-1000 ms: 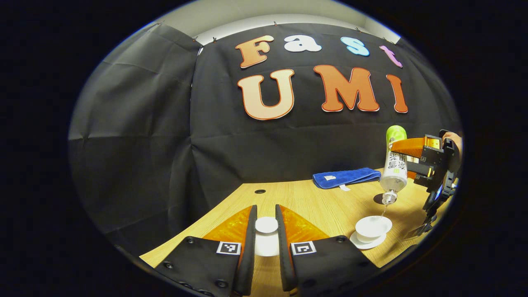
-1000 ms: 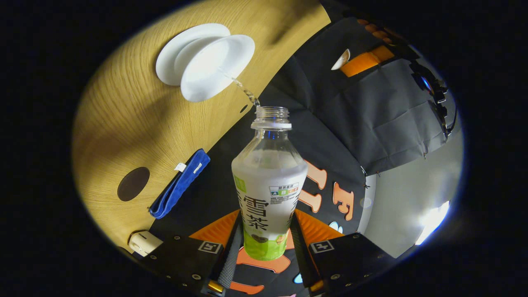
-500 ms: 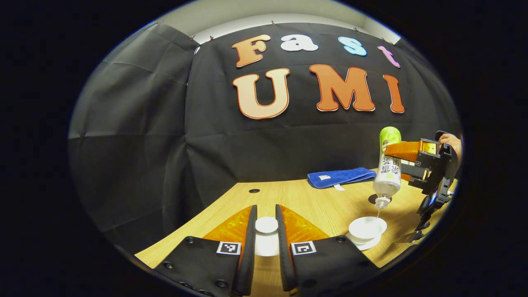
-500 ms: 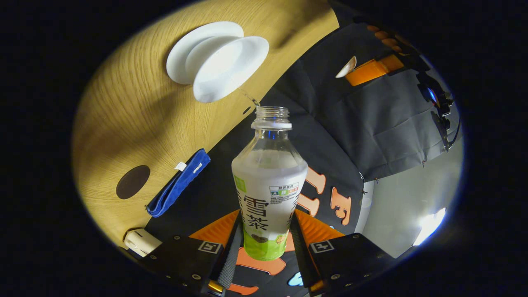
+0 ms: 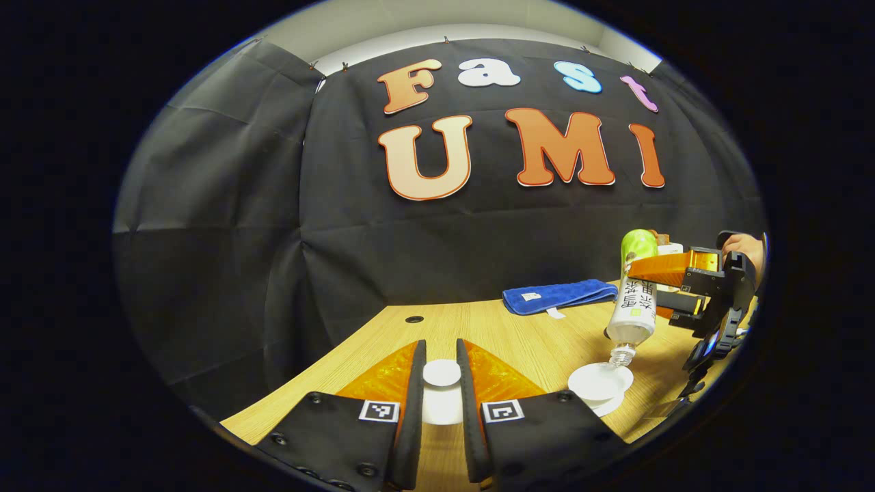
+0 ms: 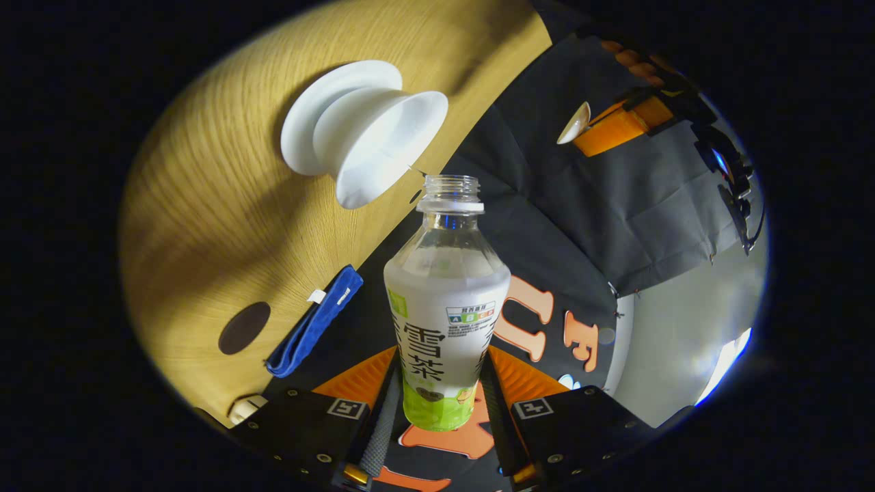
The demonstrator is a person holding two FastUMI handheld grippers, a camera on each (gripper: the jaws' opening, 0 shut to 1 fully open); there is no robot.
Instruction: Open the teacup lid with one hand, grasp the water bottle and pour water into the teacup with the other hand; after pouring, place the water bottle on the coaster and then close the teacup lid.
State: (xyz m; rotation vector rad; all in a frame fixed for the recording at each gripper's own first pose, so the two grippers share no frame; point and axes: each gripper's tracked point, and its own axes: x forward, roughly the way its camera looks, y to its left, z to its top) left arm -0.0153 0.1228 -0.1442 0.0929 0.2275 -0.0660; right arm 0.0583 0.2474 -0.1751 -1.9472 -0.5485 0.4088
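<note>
One clear plastic water bottle with a white and green label is counted, together with one white ceramic teacup, one white round saucer beneath it, one white round teacup lid, one dark round coaster and one folded blue cloth. All are found on or above a light wooden table with a fine grain.

The bottle is uncapped, its threaded neck ribbed and its shoulders smooth and misted. It is clamped at the labelled lower part between both fingers of the right gripper, and it is tipped steeply, mouth down, just above the flared rim of the teacup. A thin thread of water is seen between mouth and cup.

The smooth, glossy lid is pinched by its knob between the two fingers of the left gripper, which are drawn close together on it, well to the side of the cup.

The coaster lies flat near the textured cloth, apart from the saucer.
</note>
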